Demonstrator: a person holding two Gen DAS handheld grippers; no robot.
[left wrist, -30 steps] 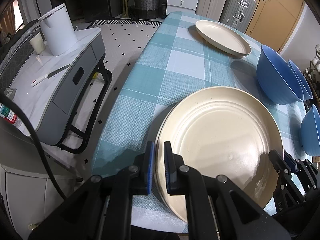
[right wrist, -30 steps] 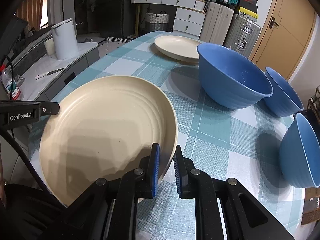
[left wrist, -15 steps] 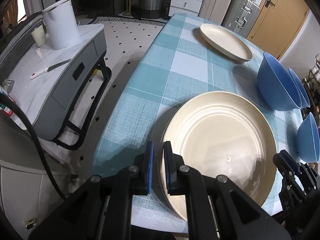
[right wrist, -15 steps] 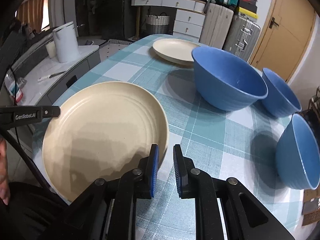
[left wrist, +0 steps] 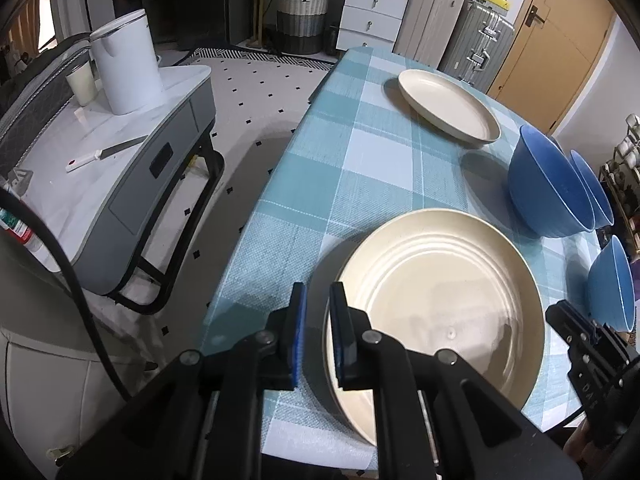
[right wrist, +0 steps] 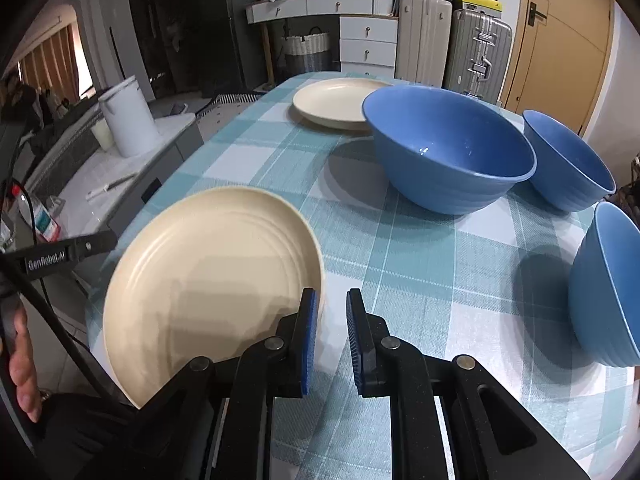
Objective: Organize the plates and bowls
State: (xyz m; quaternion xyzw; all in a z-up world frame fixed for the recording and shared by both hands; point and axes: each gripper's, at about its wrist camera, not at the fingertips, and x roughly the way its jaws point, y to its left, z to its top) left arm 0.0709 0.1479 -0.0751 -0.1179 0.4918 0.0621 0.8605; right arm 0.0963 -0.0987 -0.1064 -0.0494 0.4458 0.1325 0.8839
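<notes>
A cream plate (left wrist: 440, 300) hangs just above the near end of the checked table (left wrist: 360, 168), casting a shadow on the cloth. My left gripper (left wrist: 319, 332) pinches its left rim; its jaws are opening slightly, with the rim still between the pads. My right gripper (right wrist: 331, 332) is shut on the opposite rim of the same plate (right wrist: 208, 280). A second cream plate (left wrist: 448, 108) lies at the far end. Three blue bowls stand on the right: a large one (right wrist: 448, 160), one behind it (right wrist: 568, 160) and one near the right edge (right wrist: 608, 280).
A grey side cart (left wrist: 120, 160) with a white kettle (left wrist: 128, 68) and a knife stands left of the table across a strip of floor. Suitcases (right wrist: 476, 48) and drawers line the far wall. A person's hand (right wrist: 20, 360) shows at the lower left.
Both grippers have drawn up and back a little with the plate, so it looks smaller in each view. The right gripper has rolled slightly. The bowls and far plate have not moved.
</notes>
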